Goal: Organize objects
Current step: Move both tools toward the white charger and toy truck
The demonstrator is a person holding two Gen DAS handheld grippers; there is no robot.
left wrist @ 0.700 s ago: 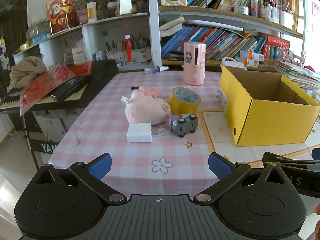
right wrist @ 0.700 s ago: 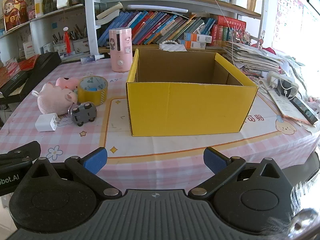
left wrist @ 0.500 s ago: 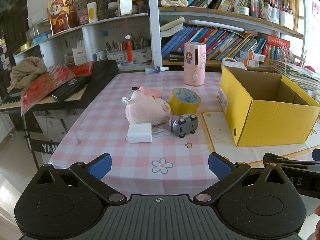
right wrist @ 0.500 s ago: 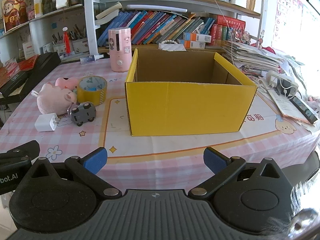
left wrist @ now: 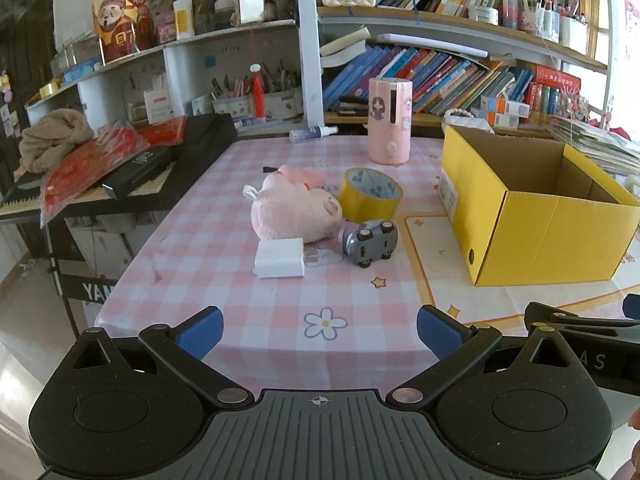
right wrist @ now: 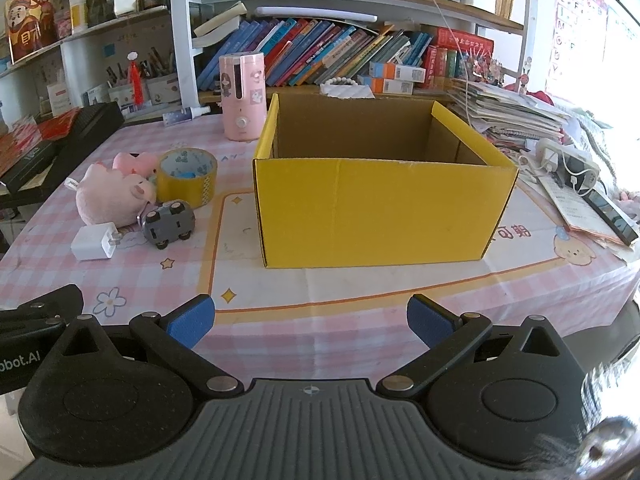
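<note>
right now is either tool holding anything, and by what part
Nothing is held. The left tool and the right tool both stand open, with only tablecloth between their pads.

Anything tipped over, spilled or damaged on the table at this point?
Only the grey toy car looks odd: it lies on its side, wheels facing the camera, beside the pink plush pig. The yellow tape roll, white charger and yellow box sit normally. Nothing looks spilled or damaged.

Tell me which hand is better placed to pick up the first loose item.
Left, probably. Its open tool faces the charger, toy car and plush pig; the right tool faces the yellow box.
</note>
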